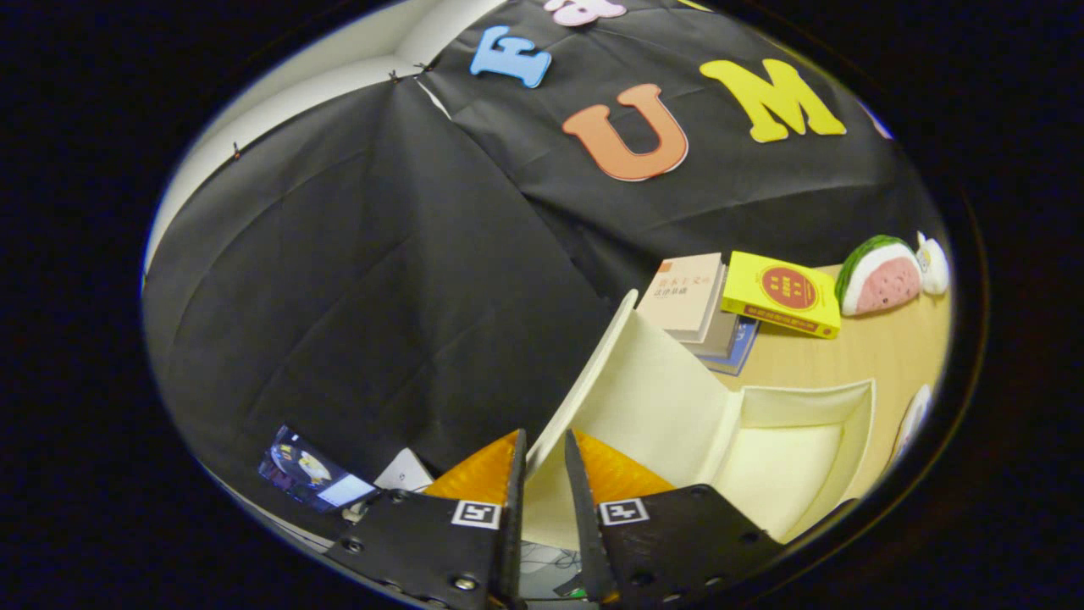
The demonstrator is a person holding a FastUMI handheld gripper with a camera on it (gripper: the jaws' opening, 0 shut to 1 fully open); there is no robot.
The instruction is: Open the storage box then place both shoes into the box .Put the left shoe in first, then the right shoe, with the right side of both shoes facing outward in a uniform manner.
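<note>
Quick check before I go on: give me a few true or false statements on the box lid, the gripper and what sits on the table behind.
1. The storage box is open, its lid raised. True.
2. The gripper has its fingers on either side of the lid's edge. True; whether both press on it cannot be told.
3. A shoe already lies inside the box. False: the interior that shows is bare.
4. The yellow book lies inside the box. False: it lies on the table beyond the box, beside a stack of books.
5. A watermelon-slice toy sits past the yellow book. True.
</note>
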